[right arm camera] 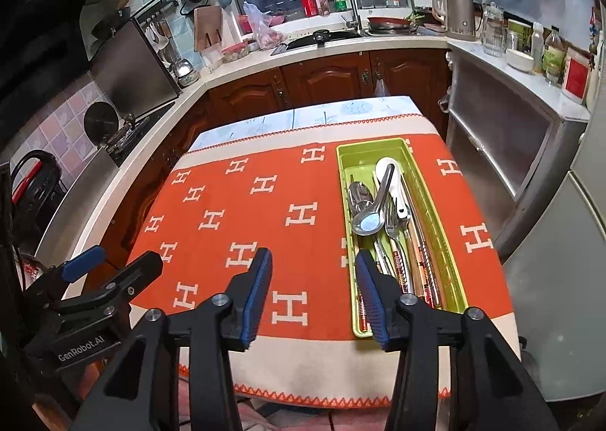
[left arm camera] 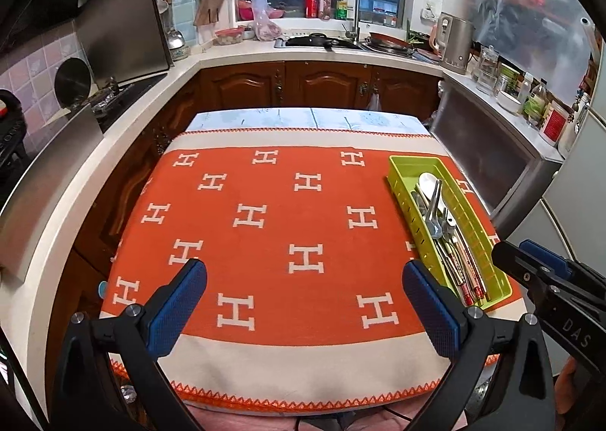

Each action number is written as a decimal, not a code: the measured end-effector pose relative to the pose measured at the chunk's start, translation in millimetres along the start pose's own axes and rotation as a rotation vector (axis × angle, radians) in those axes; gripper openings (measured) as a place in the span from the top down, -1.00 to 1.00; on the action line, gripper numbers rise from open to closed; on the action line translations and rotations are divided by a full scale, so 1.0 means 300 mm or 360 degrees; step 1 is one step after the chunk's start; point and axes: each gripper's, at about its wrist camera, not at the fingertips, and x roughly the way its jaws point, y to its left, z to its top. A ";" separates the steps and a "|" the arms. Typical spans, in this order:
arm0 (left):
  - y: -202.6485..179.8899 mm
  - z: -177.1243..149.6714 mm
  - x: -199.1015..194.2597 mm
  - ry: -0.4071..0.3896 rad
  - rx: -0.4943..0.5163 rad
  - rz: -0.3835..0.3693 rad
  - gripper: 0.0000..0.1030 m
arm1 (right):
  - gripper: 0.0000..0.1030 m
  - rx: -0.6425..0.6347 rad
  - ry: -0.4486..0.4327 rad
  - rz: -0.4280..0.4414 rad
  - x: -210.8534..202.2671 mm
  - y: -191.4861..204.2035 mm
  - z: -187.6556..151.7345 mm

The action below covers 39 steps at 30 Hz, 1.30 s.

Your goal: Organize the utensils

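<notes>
A home kitchen with dark wood cabinets, a sink under the window and a stove on the left surrounds a small tabletop [left arm camera: 303, 374] covered by an orange cloth [left arm camera: 265, 241] patterned with white H shapes. On its right side lies a long green tray [right arm camera: 447, 219], running near to far, and all the utensils in view sit inside it: a white spoon [right arm camera: 390, 173] at the far end, a metal ladle-spoon [right arm camera: 367, 222] across it, forks [right arm camera: 394, 226] and thin chopsticks [right arm camera: 424, 260] with patterned handles pointing near.

The left gripper [left arm camera: 303, 302] hovers over bare cloth at the near edge, jaws spread wide and empty, the tray just to its right. The right gripper [right arm camera: 314, 291] also has its jaws spread and holds nothing; its right finger overlaps the tray's near left corner in view.

The metal pieces are probably stiff, light and slippery, and they lie piled, so one may drag others. A grip across a handle near its middle seems safest; the white spoon looks ceramic and breakable.
</notes>
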 end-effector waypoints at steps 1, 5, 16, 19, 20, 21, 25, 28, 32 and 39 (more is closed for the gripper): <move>-0.002 -0.002 -0.003 -0.0006 0.0002 0.0010 -0.98 | 0.03 -0.0001 -0.0001 -0.0004 -0.003 0.007 -0.003; 0.000 -0.007 -0.007 -0.0012 -0.0006 0.0031 -0.98 | -0.11 -0.0004 -0.0001 -0.0009 -0.020 0.025 -0.019; 0.010 -0.019 -0.012 -0.0018 -0.0022 0.0086 -0.98 | -0.34 -0.0038 -0.0030 -0.0005 -0.020 0.081 -0.043; 0.019 -0.020 -0.013 -0.0021 -0.0033 0.0081 -0.98 | -0.34 -0.0044 -0.0040 -0.0008 -0.021 0.089 -0.043; 0.020 -0.020 -0.014 -0.0023 -0.0034 0.0082 -0.98 | -0.34 -0.0043 -0.0041 -0.0008 -0.021 0.090 -0.041; 0.020 -0.020 -0.014 -0.0025 -0.0035 0.0084 -0.98 | -0.34 -0.0044 -0.0043 -0.0011 -0.020 0.092 -0.040; 0.023 -0.022 -0.016 -0.0033 -0.0039 0.0086 -0.98 | -0.34 -0.0045 -0.0051 -0.0012 -0.021 0.090 -0.036; 0.025 -0.025 -0.018 -0.0039 -0.0042 0.0085 -0.98 | -0.34 -0.0049 -0.0062 -0.0018 -0.024 0.092 -0.036; 0.029 -0.024 -0.019 -0.0037 -0.0045 0.0085 -0.98 | -0.34 -0.0050 -0.0064 -0.0019 -0.023 0.095 -0.034; 0.032 -0.025 -0.018 -0.0034 -0.0048 0.0083 -0.98 | -0.34 -0.0049 -0.0064 -0.0019 -0.024 0.097 -0.037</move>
